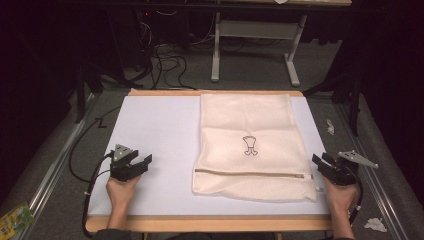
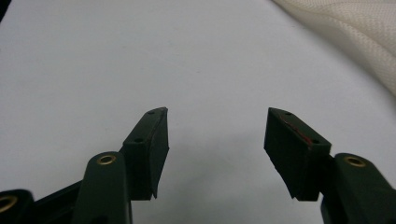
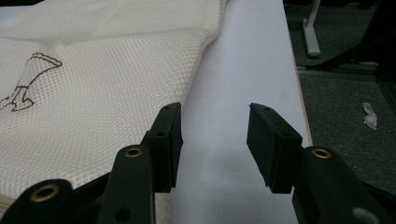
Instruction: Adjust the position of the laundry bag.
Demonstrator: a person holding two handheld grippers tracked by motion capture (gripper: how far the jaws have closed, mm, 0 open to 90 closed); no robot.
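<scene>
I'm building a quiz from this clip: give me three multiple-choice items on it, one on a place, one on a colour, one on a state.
1. Where does the mesh bag lie on the table?
A. right half
B. left half
C. on the floor

2. What colour is the bag?
A. blue
B. cream
C. black

3. How are the right gripper fingers?
A. shut on the bag
B. apart, holding nothing
C. shut, holding nothing

Key: 1 A, the high view shows it on the right; 2 B, its mesh is cream; 3 B, bare table shows between them.

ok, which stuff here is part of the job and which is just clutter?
In the job:
- mesh laundry bag
- left gripper, open
- right gripper, open

Lying about:
- crumpled scraps on the floor
- green packet
- cables
</scene>
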